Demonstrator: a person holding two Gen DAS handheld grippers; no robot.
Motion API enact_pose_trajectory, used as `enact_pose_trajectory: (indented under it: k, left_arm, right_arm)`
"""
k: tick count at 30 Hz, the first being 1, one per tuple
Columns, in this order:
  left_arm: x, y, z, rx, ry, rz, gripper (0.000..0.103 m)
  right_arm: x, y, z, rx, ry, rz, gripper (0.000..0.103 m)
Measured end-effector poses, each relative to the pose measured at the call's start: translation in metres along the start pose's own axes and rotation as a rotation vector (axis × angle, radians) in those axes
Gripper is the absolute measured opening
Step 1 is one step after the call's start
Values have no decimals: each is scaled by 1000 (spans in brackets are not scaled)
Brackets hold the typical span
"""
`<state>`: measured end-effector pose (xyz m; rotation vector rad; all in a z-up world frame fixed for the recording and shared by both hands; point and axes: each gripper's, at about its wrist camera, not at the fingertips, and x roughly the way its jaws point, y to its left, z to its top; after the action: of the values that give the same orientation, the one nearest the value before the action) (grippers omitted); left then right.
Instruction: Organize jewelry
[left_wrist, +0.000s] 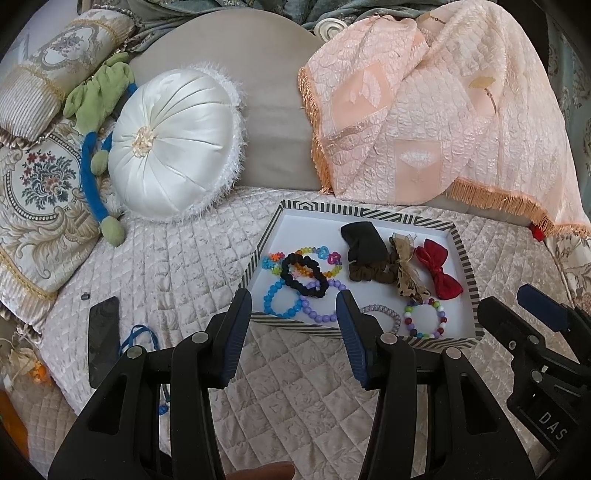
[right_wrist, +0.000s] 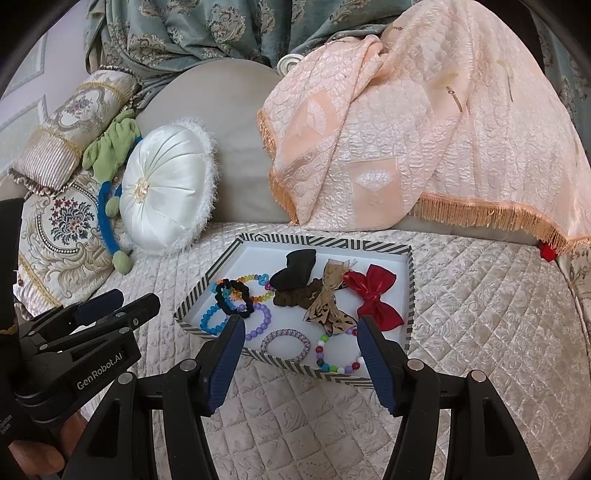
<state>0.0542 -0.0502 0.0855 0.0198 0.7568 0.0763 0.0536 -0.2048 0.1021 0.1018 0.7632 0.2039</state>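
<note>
Nearest the lenses, both my grippers hang over the quilted bed cover (left_wrist: 184, 266), pointed down at an angle; left gripper (left_wrist: 293, 302) has its jaws spread with nothing between them; right gripper (right_wrist: 301, 328) likewise spread and empty. Writing: "GenRobot.AI" reads on the left gripper's side in the right wrist view; "DAS" on the right gripper's body in the left wrist view. Just past the fingertips sits the striped tray (right_wrist: 295, 242) holding the jewelry: blue bead bracelet (left_wrist: 282, 301), purple bead bracelet (left_wrist: 323, 301), black scrunchie (left_wrist: 304, 275), rainbow bead bracelet (left_wrist: 306, 260), silver-lilac band (right_wrist: 285, 346), multicolour bead bracelet (left_wrist: 424, 319); further in, brown scrunchie (right_wrist: 295, 297), leopard-print bow (right_wrist: 328, 312), red bow (right_wrist: 373, 295), black cloth piece (right_wrist: 295, 271). Left of tray: dark phone (left_wrist: 103, 341), blue cord (left_wrist: 138, 338). Beyond: white round cushion (left_wrist: 173, 146), peach fringed throw (left_wrist: 424, 110).
</note>
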Motion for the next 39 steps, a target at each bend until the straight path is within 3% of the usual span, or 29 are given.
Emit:
enact_pose_trajectory:
  k: [39]
  left_arm:
    - [8, -2, -1, 7, 16, 3, 47]
  right_arm:
    - [8, 2, -2, 3, 23, 5, 61]
